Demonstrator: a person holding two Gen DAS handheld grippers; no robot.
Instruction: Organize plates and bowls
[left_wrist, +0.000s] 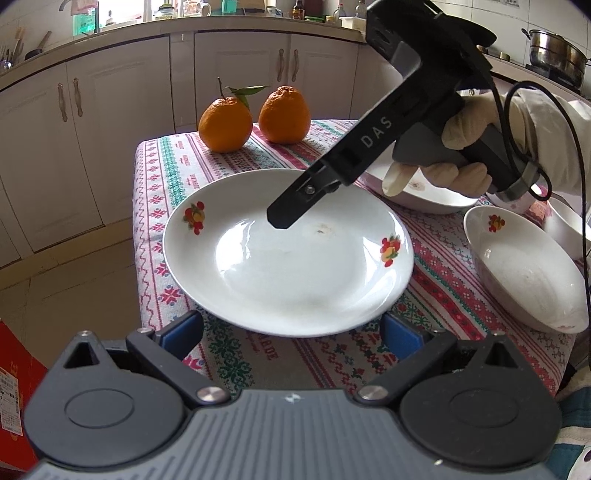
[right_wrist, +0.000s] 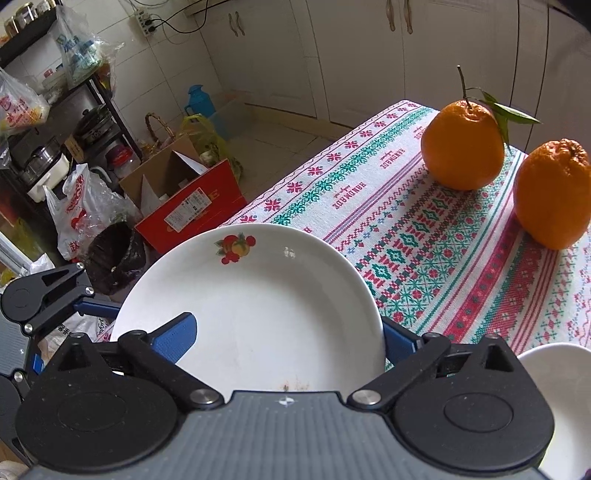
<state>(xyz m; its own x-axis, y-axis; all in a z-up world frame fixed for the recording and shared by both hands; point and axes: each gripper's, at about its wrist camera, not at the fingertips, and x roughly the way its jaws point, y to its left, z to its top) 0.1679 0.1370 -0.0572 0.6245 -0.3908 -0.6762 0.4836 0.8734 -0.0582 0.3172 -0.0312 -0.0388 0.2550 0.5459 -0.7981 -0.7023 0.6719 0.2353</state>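
Both grippers at the fruit-print plate, jaws spread wide.

The plate (left_wrist: 288, 254) lies on the patterned tabletop (left_wrist: 436, 280), nearer than the two oranges (left_wrist: 224, 123). The left gripper (left_wrist: 291, 328) sits at the plate's near rim, gripping nothing; the right gripper (right_wrist: 288, 332) hangs above the plate, straddling it. A bowl (left_wrist: 524, 269) sits right of the plate.

left gripper (left_wrist: 291, 334): black linkage arms, silver pivot screws, blue finger pads, ribbed grey housing
right gripper (left_wrist: 280, 218): matte black, "DAS" in pale letters, small screw near the tip, grey handle
cable (left_wrist: 576, 147): thin, black, looping
right hand (left_wrist: 443, 158): cream glove, white sleeve
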